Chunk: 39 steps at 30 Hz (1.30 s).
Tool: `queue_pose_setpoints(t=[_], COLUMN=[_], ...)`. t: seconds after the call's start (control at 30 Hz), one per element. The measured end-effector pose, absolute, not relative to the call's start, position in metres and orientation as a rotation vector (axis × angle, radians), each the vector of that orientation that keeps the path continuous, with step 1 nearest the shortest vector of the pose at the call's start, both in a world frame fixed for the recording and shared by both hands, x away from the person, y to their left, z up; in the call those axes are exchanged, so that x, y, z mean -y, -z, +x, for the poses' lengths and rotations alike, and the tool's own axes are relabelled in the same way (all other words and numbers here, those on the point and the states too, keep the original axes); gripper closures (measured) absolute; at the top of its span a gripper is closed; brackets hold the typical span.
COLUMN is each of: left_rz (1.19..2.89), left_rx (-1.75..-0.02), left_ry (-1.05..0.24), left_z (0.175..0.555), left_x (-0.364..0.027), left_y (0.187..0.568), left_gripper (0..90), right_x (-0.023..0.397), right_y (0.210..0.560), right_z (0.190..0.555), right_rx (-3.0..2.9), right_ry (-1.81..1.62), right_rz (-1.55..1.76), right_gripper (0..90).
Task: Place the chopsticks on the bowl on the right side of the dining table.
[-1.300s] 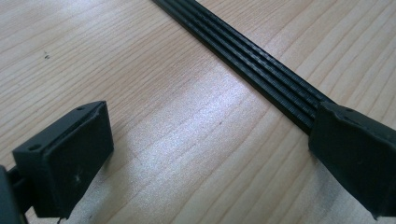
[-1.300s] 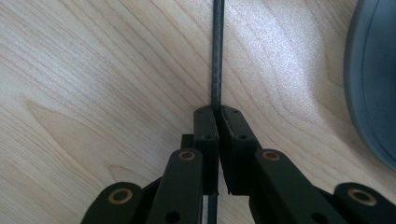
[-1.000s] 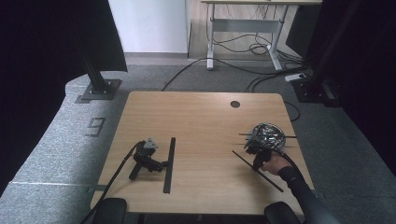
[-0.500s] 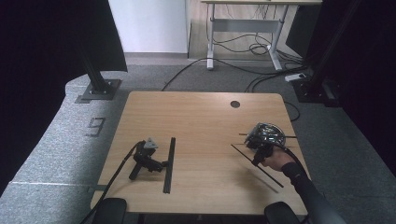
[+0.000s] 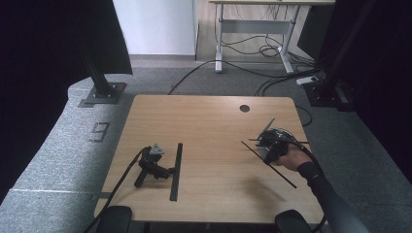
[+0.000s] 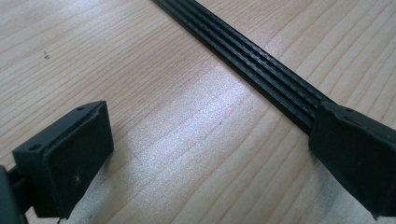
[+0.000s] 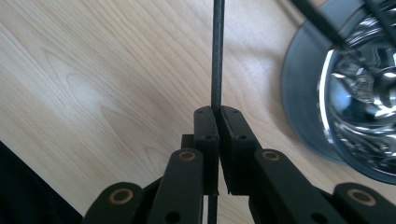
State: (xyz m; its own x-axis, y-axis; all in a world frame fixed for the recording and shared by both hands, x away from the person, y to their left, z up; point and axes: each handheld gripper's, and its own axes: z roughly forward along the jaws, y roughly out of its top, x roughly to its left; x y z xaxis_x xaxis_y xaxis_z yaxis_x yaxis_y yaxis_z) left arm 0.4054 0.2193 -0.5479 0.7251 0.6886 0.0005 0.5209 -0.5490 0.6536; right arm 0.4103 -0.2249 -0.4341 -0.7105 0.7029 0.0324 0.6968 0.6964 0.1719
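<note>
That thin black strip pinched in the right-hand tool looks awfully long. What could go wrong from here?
1. The right gripper pinches the thin black strip edge-on between shut jaws, with a long length on either side, so it might swivel or slip out.
2. The shiny metal bowl stands close by; a swinging end could knock it.
3. The left gripper lies on the wooden table, jaws open, beside the ribbed black strip; a careless sweep might hit either.

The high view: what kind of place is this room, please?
Probably a lab or office recording space: a bare wooden table on grey carpet, cables trailing across the floor, and a black stand beside it.
</note>
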Motion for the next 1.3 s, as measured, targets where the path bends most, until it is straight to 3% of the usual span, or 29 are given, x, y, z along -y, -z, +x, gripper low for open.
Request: queue_pose_setpoints(t=[0.4, 1.3], left_rz=[2.284, 2.285], left_rx=[-0.911, -0.914], left_ry=[-0.34, -0.338], left_z=[0.405, 0.405], left_x=[-0.219, -0.219], left_y=[0.548, 0.548], left_gripper=[0.0, 0.0], right_x=[0.236, 0.262], right_y=[0.411, 0.455], right_z=[0.425, 0.465], right_rx=[-2.771, -2.66], right_ry=[-0.254, -0.182], right_rz=[1.201, 1.296], right_gripper=[85.5, 85.5])
